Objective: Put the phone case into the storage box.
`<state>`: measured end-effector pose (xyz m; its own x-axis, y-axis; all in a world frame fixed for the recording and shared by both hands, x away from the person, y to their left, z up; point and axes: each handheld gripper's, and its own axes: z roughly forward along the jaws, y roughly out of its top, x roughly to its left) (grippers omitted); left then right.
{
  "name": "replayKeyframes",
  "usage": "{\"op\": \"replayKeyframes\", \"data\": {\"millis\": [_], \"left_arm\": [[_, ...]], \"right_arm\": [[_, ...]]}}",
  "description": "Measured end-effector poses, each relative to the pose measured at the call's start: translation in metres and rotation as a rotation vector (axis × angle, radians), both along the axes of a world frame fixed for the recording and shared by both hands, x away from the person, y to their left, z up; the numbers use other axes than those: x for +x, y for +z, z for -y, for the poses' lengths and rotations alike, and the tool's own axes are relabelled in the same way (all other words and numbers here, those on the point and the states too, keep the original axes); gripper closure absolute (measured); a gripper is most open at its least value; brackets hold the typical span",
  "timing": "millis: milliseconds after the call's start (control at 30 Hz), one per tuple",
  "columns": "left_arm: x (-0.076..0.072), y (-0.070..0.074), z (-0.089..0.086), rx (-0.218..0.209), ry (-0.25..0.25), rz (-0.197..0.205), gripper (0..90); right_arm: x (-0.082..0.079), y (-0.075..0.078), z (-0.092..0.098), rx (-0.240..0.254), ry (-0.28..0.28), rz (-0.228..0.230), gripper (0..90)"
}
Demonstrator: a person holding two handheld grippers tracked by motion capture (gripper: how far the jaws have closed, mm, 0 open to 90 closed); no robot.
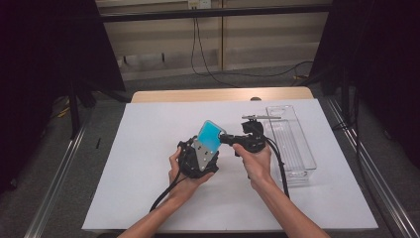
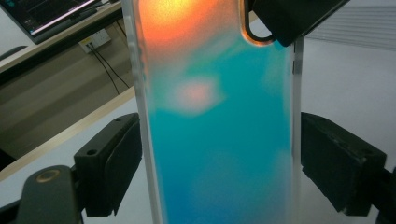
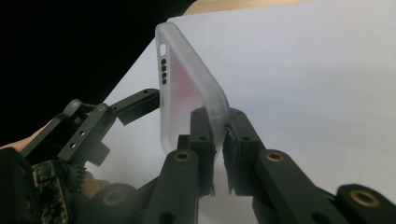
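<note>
1. The translucent, blue-to-orange iridescent plastic phone case (image 1: 210,135) stands tilted in the air above the white table sheet (image 1: 138,163), between both grippers.
2. My left gripper (image 1: 199,157) spans its width, jaws wide, pads at the long edges; whether they press I cannot tell.
3. My right gripper (image 3: 218,140) is nearly closed, pinching the case's rim.
4. Risk, I judge: that thin pinch slips, and the case drops beside the clear plastic tray (image 1: 293,144).

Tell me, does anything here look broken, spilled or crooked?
Nothing stands out. The blue-and-orange iridescent phone case looks intact, held tilted above the white table sheet between the left gripper and right gripper. The clear plastic tray sits square, unspilled.
</note>
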<state>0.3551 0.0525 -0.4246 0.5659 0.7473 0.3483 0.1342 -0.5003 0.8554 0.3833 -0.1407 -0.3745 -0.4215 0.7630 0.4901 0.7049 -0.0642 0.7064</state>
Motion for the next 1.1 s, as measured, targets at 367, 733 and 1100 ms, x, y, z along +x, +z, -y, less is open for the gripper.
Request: {"op": "replayKeyframes", "data": {"millis": [367,733,1100], "left_arm": [[0.008,0.002,-0.008,-0.042,-0.035,-0.06,8.5],[0.016,0.007,-0.021,-0.177,-0.079,-0.177,5.4],[0.011,0.015,-0.038,-0.207,-0.153,-0.224,2.5]], "right_arm": [[0.001,0.006,-0.005,-0.032,0.012,0.048,84.2],[0.004,0.01,0.009,-0.055,-0.027,0.073,84.5],[0.003,0.013,0.015,-0.103,-0.043,0.101,84.7]]}}
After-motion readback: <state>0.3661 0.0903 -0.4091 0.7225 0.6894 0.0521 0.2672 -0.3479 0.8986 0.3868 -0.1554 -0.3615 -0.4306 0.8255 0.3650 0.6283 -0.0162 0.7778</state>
